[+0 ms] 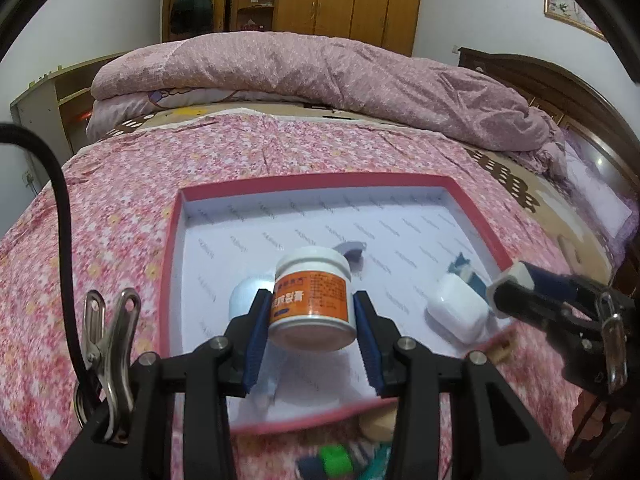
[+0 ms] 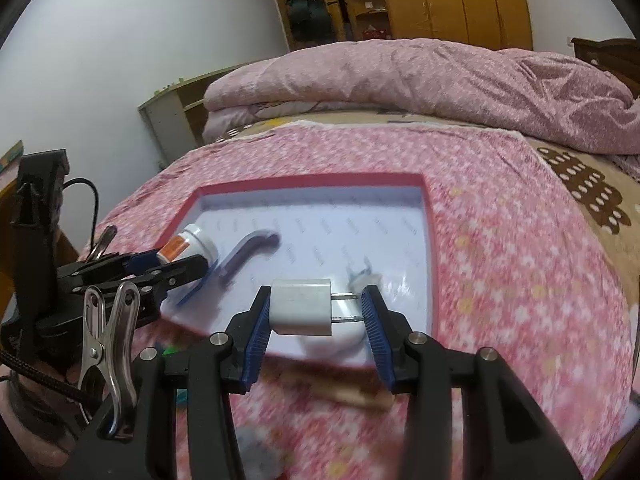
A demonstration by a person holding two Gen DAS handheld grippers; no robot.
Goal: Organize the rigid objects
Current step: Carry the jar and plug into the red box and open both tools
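1. Left wrist view: left gripper [image 1: 310,312] has its fingers [image 1: 256,332] closed on a white jar with an orange label [image 1: 312,296], held clear above the near half of the red-rimmed tray [image 1: 170,264]. The tray sits on the bed [image 1: 100,240], on the pink floral cover.
2. Same view: already lying in the tray are a grey curved piece [image 1: 352,252] towards the middle and a small blue-and-white item [image 1: 464,266] nearer the right edge; I can't identify either. A pale round blob left of the jar is too blurred to name.
3. Same view: right gripper [image 1: 490,300] comes in from the right carrying a white charger plug [image 1: 456,308], over the tray's near right corner.
4. Same view: loose items [image 1: 340,456] are on the bed at its near edge, short of the tray, blurred. One is green, one tan.
5. Right wrist view: the right gripper's [image 2: 316,312] fingers [image 2: 258,328] are clamped end-to-end on the plug, body on one pad, prongs towards the other. It hangs above the near edge of the tray, not set down.
6. Same view: the left gripper [image 2: 176,264] with the jar is over the tray's left side.
7. Progress call: partway. Two pieces are in, two are in transit and need placing, and several are left on the bed.
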